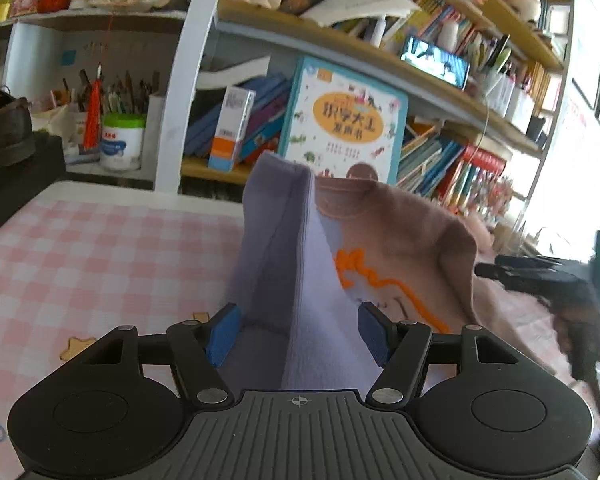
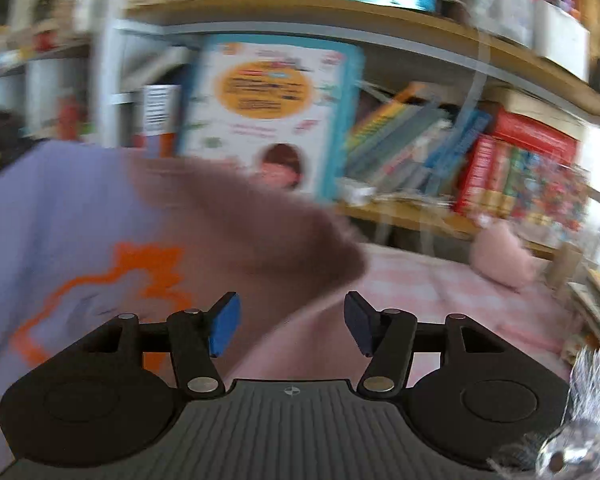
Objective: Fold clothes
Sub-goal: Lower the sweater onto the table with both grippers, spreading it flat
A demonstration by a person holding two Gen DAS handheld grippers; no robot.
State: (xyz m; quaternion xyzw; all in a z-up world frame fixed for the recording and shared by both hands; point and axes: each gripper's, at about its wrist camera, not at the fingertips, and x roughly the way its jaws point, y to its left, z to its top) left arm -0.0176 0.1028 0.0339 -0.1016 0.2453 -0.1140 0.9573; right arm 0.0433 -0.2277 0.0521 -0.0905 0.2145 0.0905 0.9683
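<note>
left claw (image 1: 296, 332): jaws wide apart, the raised lilac and brown fleece garment with orange outline print (image 1: 320, 264) standing between them, unclamped. right claw (image 2: 290, 324): jaws wide apart, empty; garment just ahead-left, above the pink checked surface (image 1: 100, 248).

Pink-and-white checked table cover (image 1: 80, 248), white-framed wooden bookshelf (image 1: 188, 80) crammed with books, large illustrated children's book (image 1: 344, 120) standing upright, jar of brushes and pens (image 1: 122, 136), dark shoe (image 1: 4, 128) at left, lit phone screen (image 1: 436, 60) on shelf, bright daylight from right
</note>
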